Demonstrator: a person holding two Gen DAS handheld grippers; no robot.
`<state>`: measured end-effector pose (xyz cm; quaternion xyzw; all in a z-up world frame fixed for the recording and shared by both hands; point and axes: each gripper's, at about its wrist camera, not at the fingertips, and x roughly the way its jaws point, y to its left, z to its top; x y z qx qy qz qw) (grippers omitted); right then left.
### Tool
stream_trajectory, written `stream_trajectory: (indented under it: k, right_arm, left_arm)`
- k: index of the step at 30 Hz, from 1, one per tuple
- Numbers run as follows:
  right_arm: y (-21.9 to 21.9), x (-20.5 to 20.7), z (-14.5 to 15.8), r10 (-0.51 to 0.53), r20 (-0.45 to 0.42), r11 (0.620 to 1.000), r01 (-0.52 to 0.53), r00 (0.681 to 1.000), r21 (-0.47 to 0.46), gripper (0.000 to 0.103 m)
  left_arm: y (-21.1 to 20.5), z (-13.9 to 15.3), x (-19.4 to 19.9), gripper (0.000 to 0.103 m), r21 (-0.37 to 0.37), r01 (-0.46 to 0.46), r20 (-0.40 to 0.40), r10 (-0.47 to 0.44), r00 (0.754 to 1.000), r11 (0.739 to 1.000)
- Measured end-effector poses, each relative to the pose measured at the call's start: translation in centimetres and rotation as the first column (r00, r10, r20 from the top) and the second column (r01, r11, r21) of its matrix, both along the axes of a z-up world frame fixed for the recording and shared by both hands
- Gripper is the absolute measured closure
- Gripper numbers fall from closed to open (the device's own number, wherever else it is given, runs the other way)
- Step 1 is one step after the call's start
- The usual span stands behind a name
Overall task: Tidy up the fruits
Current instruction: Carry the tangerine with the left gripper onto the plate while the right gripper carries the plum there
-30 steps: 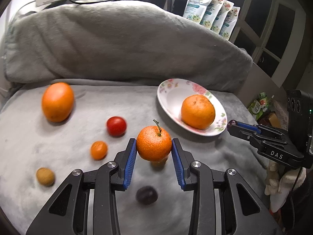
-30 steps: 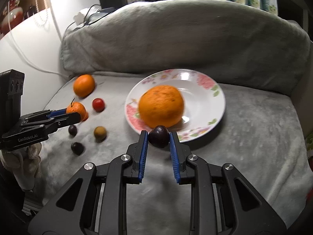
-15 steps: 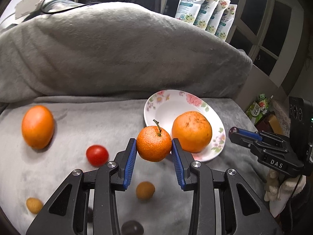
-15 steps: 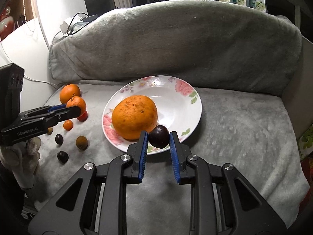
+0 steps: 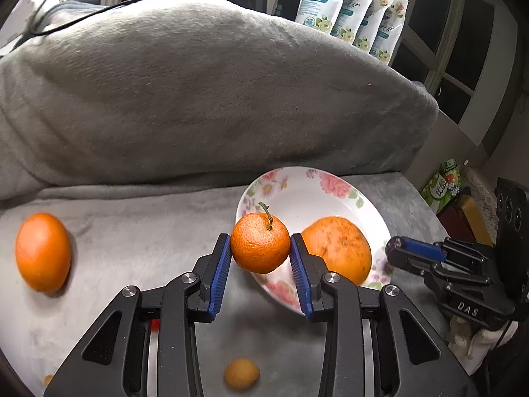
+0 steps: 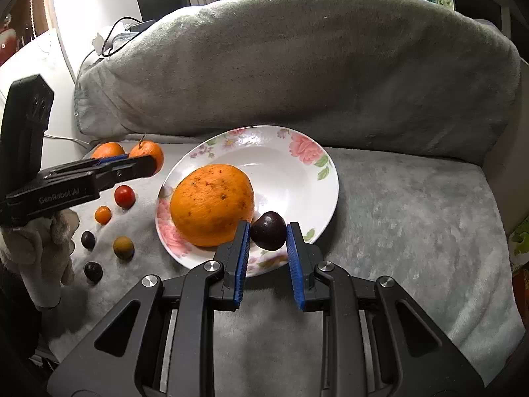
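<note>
My left gripper [image 5: 260, 252] is shut on a small stemmed mandarin [image 5: 259, 243], held just above the left rim of the flowered plate [image 5: 297, 188]. A big orange [image 5: 337, 248] lies on that plate. In the right wrist view my right gripper [image 6: 268, 231] is shut on a dark plum [image 6: 268, 230] above the plate's [image 6: 291, 172] near rim, right of the big orange [image 6: 211, 203]. The left gripper [image 6: 145, 165] with its mandarin [image 6: 148, 152] shows at the plate's left side. The right gripper [image 5: 396, 251] shows at the plate's right edge in the left wrist view.
On the grey blanket [image 6: 413, 218] left of the plate lie another orange [image 6: 107, 150], a red tomato [image 6: 124, 196], a small orange fruit [image 6: 102, 214], a brownish fruit [image 6: 123, 247] and two dark plums [image 6: 88, 239]. A blanket-covered backrest [image 5: 198, 99] rises behind. Gloved hand [image 6: 49, 248] at left.
The left gripper has carried the mandarin rightward to the plate's rim. The right gripper has brought the plum forward over the plate's near edge. Both grips are unchanged.
</note>
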<state>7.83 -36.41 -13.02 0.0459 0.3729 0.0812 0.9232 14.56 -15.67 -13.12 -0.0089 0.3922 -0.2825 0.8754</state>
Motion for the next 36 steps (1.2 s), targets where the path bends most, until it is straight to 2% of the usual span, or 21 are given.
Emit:
stream_trajectory:
  k: [20,22,23,24,25,26,27,31,33,35,36]
  right_arm:
    - [0.2,0.7,-0.3,0.001,-0.010,1.000,-0.001,1.000,-0.008,0.079]
    - [0.2,0.8,-0.3,0.001,-0.010,1.000,-0.001,1.000,-0.007,0.079]
    - [0.1,0.8,-0.3,0.001,-0.010,1.000,-0.001,1.000,-0.007,0.079]
    - [0.1,0.7,-0.2,0.000,-0.008,1.000,0.000,1.000,-0.008,0.077]
    - [0.1,0.7,-0.2,-0.001,-0.006,1.000,0.001,1.000,-0.008,0.066]
    - [0.1,0.7,-0.1,-0.004,0.000,1.000,0.004,1.000,-0.009,0.051]
    - [0.1,0.5,0.0,-0.007,0.009,1.000,0.007,1.000,-0.010,0.046]
    - [0.1,0.3,0.4,-0.008,0.029,1.000,0.008,1.000,-0.017,0.044]
    - [0.2,0.1,0.5,-0.006,0.031,1.000,0.007,1.000,-0.026,0.039]
    - [0.3,0.0,0.7,-0.007,0.038,0.999,0.008,0.999,-0.035,0.028]
    - [0.4,-0.1,0.7,-0.009,0.044,0.999,0.011,0.999,-0.038,0.025]
  left_arm:
    - [-1.6,0.1,1.5,0.067,0.015,0.019,0.007,-0.019,1.000,1.000]
    - [-1.7,0.2,1.5,0.063,0.013,0.020,0.010,-0.020,1.000,1.000]
    - [-1.7,0.3,1.4,0.056,0.011,0.021,0.015,-0.022,1.000,1.000]
    - [-1.8,0.4,1.4,0.052,0.010,0.024,0.020,-0.024,1.000,1.000]
    - [-1.8,0.6,1.3,0.051,0.010,0.028,0.024,-0.028,0.999,1.000]
    - [-1.9,0.8,1.2,0.051,0.012,0.030,0.030,-0.031,0.999,0.999]
    - [-1.9,0.9,1.1,0.049,0.014,0.030,0.035,-0.030,0.999,0.999]
    - [-1.9,1.3,0.9,0.047,0.015,0.028,0.050,-0.029,0.998,0.999]
    - [-2.0,1.5,0.7,0.038,0.016,0.026,0.056,-0.027,0.998,1.000]
    - [-1.9,1.6,0.5,0.032,0.015,0.020,0.063,-0.021,0.998,1.000]
    - [-1.9,1.7,0.4,0.031,0.016,0.016,0.065,-0.017,0.998,1.000]
